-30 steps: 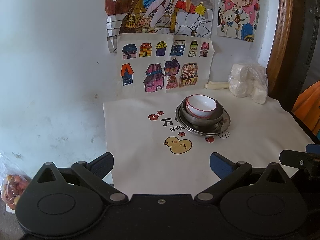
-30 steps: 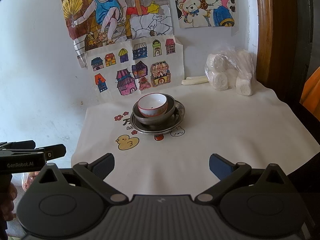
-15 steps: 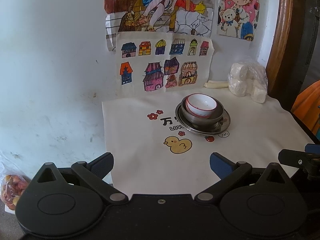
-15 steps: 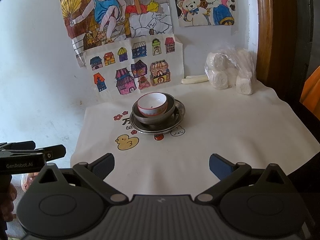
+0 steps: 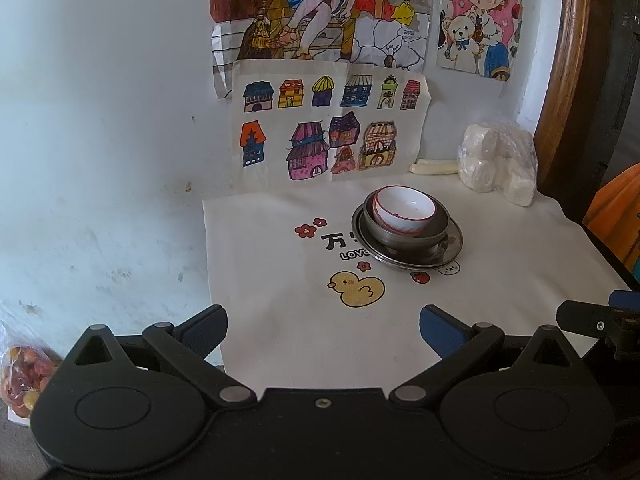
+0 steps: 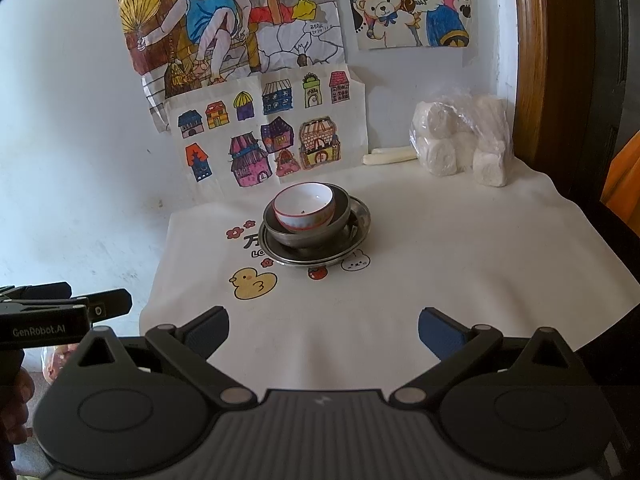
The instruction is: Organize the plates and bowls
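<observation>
White bowl ×1 | metal bowl ×1 | plate ×1 | left gripper, right gripper released

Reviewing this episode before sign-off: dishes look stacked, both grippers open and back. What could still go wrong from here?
1. The white bowl sits tilted inside the grey bowl, not nested flat; a nudge could rock or tip it.
2. The stack sits off-centre on the metal plate, so lifting the plate could slide it.
3. The tablecloth is wrinkled near the right gripper; snagging it with that or the left gripper may drag the stack.
</observation>
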Demonstrator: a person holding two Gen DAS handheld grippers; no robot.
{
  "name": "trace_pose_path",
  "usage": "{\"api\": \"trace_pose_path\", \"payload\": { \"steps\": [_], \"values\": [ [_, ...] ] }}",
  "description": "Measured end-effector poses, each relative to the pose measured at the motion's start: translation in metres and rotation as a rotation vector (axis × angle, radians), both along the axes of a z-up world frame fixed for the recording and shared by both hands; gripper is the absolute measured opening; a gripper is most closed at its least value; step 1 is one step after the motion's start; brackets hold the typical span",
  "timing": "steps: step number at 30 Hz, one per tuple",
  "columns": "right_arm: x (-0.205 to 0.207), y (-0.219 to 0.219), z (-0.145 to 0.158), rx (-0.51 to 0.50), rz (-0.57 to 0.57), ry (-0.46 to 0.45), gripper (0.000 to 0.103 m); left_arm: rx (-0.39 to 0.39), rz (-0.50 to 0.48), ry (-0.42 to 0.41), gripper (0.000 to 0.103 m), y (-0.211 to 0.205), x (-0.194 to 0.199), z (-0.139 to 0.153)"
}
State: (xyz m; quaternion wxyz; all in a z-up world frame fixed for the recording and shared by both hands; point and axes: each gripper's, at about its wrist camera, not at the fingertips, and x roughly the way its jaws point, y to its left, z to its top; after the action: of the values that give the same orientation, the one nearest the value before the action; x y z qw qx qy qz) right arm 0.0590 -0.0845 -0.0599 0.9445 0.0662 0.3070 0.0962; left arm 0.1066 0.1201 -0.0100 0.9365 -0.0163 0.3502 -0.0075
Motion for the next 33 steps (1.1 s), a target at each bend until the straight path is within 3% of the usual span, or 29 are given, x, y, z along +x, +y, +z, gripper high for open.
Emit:
{"api": "trace_pose_path", "payload": {
  "steps": [14,33],
  "values": [
    [0.003,0.000,-0.003,0.008,-0.002,0.011,0.103,-0.031,0.032,0.035,0.102,0.006,0.004,0.000],
    [0.011,-0.002,-0.005,0.017,-0.009,0.032,0.103,-0.024,-0.004,0.053,0.102,0.002,0.015,-0.003]
  ]
}}
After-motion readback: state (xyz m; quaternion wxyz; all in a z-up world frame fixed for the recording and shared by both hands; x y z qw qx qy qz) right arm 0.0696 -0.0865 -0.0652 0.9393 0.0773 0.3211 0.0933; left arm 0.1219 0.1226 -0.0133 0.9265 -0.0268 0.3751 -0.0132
